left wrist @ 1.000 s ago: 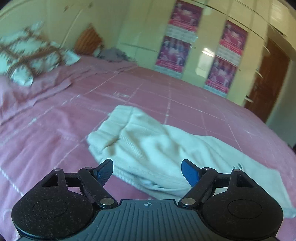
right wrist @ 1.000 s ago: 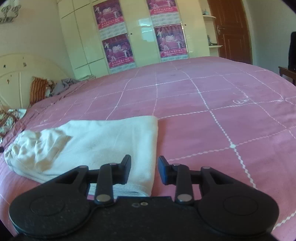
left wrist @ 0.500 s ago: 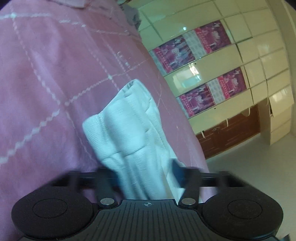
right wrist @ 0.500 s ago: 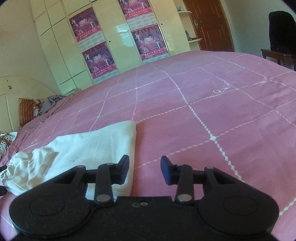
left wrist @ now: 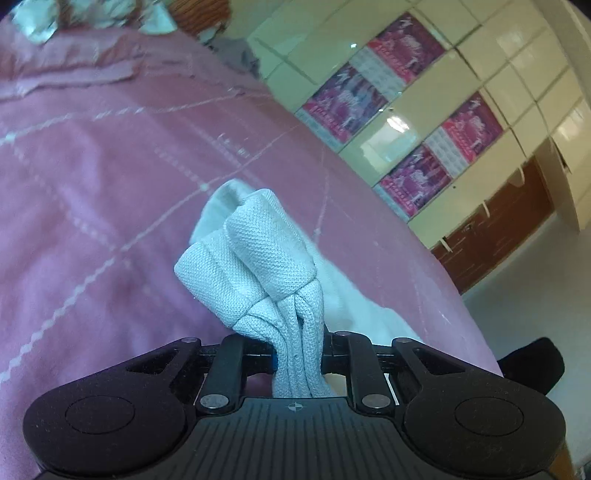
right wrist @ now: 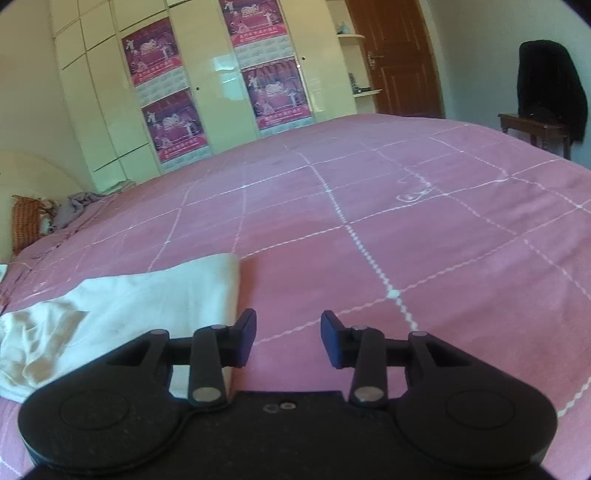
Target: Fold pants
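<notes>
Left hand-held gripper (left wrist: pixel 297 360) clamped a bunched end of the white pants (left wrist: pixel 266 266); right hand-held gripper (right wrist: pixel 288 338) hung open, empty. Pants lay on the pink bed (right wrist: pixel 406 221), long axis left-right, far hem rightward. Risk: thick bunch slipping, or dragging the fold askew.

A pink bed (right wrist: pixel 424 206) with white grid stitching carries cream pants (right wrist: pixel 147 295) and pillows (left wrist: pixel 92 14).
</notes>
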A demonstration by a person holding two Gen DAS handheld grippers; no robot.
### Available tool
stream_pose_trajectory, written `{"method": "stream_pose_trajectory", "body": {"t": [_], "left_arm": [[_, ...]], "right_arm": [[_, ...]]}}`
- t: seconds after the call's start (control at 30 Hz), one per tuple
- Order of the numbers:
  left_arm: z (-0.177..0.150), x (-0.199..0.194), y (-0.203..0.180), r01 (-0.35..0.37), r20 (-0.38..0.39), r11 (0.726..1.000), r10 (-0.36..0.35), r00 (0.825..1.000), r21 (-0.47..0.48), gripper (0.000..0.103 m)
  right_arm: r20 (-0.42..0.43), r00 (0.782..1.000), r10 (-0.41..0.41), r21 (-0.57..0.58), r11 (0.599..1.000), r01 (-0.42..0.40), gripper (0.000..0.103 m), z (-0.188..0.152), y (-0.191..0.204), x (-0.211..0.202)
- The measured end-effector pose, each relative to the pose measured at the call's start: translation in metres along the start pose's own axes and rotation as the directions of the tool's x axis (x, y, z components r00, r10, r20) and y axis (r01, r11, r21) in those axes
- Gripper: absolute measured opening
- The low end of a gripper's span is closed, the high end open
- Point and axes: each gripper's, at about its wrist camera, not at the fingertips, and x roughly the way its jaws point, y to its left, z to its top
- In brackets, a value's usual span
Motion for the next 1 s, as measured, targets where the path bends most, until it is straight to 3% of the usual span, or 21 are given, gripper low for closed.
{"method": "stream_pose_trajectory", "body": {"t": [0.1, 0.23, 0.3, 0.4, 0.53, 0.6, 0.73, 0.87, 0.9, 0.93, 1.0], "left_arm": [[0.02, -0.009, -0.054, 0.033, 0.016, 0.99, -0.036, 0.999, 0.139, 0.017], [0.032, 0.003, -0.137, 0.109, -0.011, 0.935, -0.112, 0.994, 0.337, 0.017], [0.032, 0.018, -0.178, 0.149, -0.047, 0.896, -0.142, 0.989, 0.418, 0.017], [0.011, 0.038, -0.24, 0.203, -0.131, 0.816, -0.156, 0.979, 0.541, 0.017], [-0.029, 0.064, -0.299, 0.279, -0.247, 0.711, -0.152, 0.957, 0.645, 0.017], [-0.056, 0.068, -0.322, 0.298, -0.29, 0.636, -0.12, 0.949, 0.711, 0.017], [-0.105, 0.062, -0.357, 0.304, -0.321, 0.428, -0.034, 0.946, 0.851, 0.017], [-0.136, 0.045, -0.372, 0.35, -0.371, 0.31, 0.008, 0.929, 0.884, 0.019], [-0.139, 0.045, -0.374, 0.353, -0.375, 0.303, 0.016, 0.927, 0.885, 0.027], [-0.143, 0.043, -0.376, 0.376, -0.398, 0.307, 0.009, 0.917, 0.874, 0.041], [-0.146, 0.036, -0.378, 0.443, -0.458, 0.339, -0.038, 0.888, 0.83, 0.063]], "right_arm": [[0.022, 0.999, -0.047, 0.039, 0.998, 0.047, 0.04, 0.004, -0.012, 0.002], [0.038, 0.998, -0.045, 0.104, 0.994, 0.041, 0.04, 0.005, -0.027, 0.004], [0.041, 0.999, -0.028, 0.145, 0.989, 0.022, 0.041, 0.005, -0.035, 0.003], [0.025, 1.0, -0.007, 0.193, 0.981, 0.002, 0.042, 0.003, -0.043, 0.005], [0.06, 0.997, -0.046, 0.215, 0.976, 0.032, 0.042, 0.002, -0.047, 0.001], [0.049, 0.995, -0.085, 0.236, 0.969, 0.071, 0.042, 0.002, -0.051, 0.003], [0.041, 0.996, -0.077, 0.266, 0.962, 0.063, 0.042, 0.002, -0.058, 0.009], [0.031, 0.998, -0.058, 0.295, 0.954, 0.046, 0.042, 0.001, -0.066, 0.013], [0.03, 0.998, -0.052, 0.305, 0.951, 0.041, 0.042, 0.001, -0.067, 0.013], [0.029, 0.999, -0.046, 0.315, 0.949, 0.035, 0.042, 0.0, -0.068, 0.013], [0.027, 0.999, -0.037, 0.333, 0.943, 0.026, 0.042, -0.001, -0.07, 0.013]]}}
